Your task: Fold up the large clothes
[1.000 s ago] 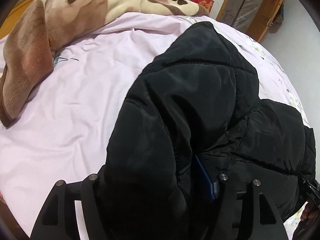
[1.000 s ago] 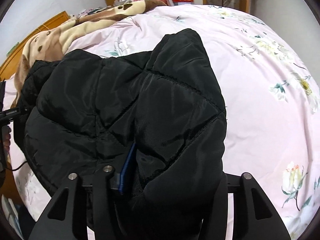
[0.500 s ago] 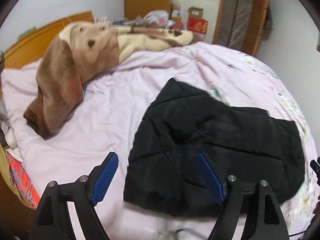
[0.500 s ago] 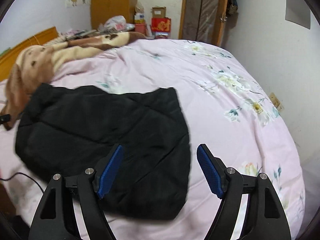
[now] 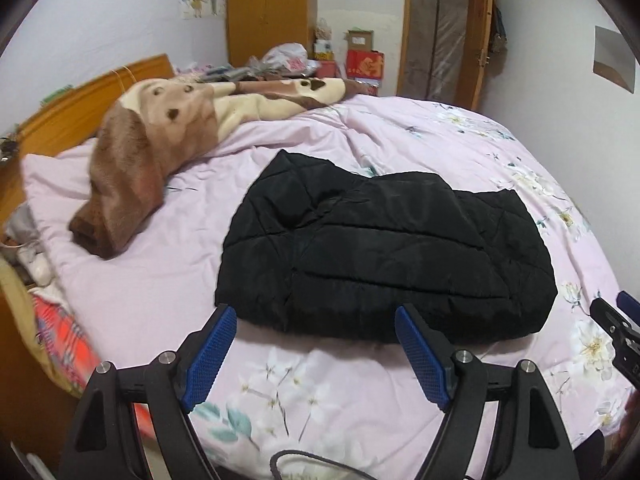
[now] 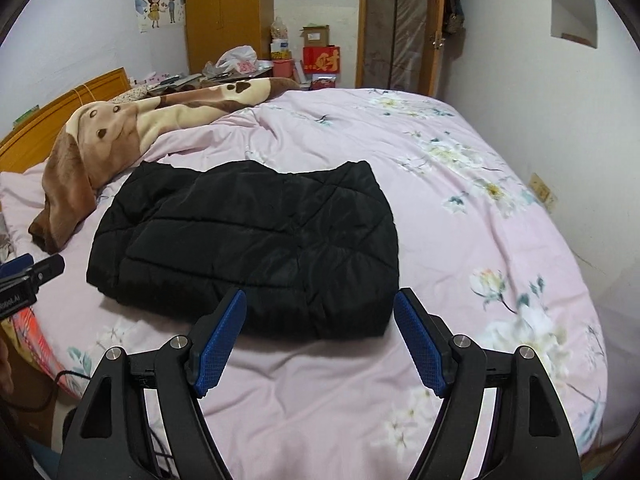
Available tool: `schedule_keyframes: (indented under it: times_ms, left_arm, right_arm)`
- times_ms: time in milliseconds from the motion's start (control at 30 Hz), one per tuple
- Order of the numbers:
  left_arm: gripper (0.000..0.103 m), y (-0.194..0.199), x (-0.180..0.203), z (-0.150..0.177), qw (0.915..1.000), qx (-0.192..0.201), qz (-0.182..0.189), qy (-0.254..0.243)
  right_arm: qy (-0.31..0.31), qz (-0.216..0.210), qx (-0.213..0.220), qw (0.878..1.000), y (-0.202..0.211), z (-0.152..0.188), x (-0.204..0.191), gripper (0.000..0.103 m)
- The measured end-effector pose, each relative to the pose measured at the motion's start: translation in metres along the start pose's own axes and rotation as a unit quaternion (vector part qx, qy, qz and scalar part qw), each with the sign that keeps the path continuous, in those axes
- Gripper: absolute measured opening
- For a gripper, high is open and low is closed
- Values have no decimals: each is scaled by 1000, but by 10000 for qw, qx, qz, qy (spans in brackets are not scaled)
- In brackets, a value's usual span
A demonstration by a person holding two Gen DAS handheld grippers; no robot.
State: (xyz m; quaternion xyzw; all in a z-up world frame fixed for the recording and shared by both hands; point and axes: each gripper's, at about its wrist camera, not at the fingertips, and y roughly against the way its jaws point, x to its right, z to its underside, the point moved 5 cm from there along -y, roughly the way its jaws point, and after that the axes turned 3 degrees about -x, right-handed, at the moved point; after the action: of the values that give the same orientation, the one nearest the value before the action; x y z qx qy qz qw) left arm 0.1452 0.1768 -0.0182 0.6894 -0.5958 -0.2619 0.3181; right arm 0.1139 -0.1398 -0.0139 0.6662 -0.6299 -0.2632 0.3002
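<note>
In the left wrist view we see the left hand-held gripper (image 5: 314, 320) with its blue pads spread apart and nothing between them. A second ago they were clamped on the black jacket (image 5: 384, 252); its jaws have just been opening. The jacket now lies folded flat on the pink bed (image 5: 160, 264), beyond the fingertips, with the brown blanket (image 5: 136, 168) far left of it.

In the right wrist view the right hand-held gripper (image 6: 320, 306) likewise stands apart and empty, having just been opening after letting go. The jacket (image 6: 248, 248) rests on the bed (image 6: 480, 240) just beyond it, where before it filled the frame.
</note>
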Motion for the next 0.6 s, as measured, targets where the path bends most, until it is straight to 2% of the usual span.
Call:
schedule_keyframes:
  times_ms: [267,400,600]
  left_arm:
    - [81,30,30,33,9993,30,329,148]
    - [81,40,41,39,9998,128,160,-23]
    - [81,45,48,44,9994,91,320,-75]
  right_arm:
    - [66,427,242,9988,36,23,-9,76]
    - [160,382,321,9986,45,30,-15,76]
    - [188,302,319,9989,47,36,-20,76]
